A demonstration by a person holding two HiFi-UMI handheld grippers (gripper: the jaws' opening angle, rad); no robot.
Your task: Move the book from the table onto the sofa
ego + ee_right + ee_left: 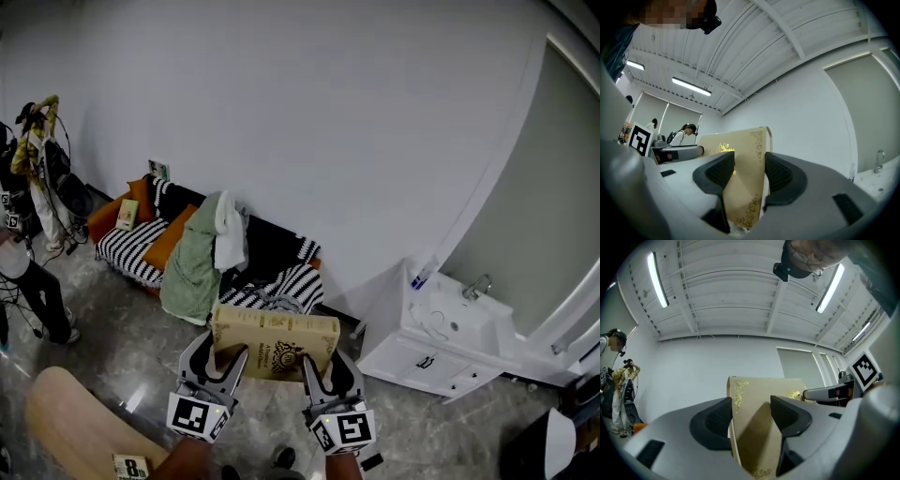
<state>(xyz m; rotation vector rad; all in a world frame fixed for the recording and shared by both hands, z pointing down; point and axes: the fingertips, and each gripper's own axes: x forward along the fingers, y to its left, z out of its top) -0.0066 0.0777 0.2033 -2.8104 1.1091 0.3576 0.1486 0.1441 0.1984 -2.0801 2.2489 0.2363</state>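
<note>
Ahead of both grippers, left (pixel 217 373) and right (pixel 323 380), each clamping the level book (pixel 275 342), lies the sofa (pixel 141 246).

A home set staged inside a larger hall was suggested: a striped sofa (pixel 136 248) and a white washbasin cabinet (pixel 441 345) were placed along a bare wall (pixel 309 112) on a glossy grey floor (pixel 122 349), under a ribbed industrial ceiling (pixel 731 296) fitted with strip lights (pixel 657 280).
</note>
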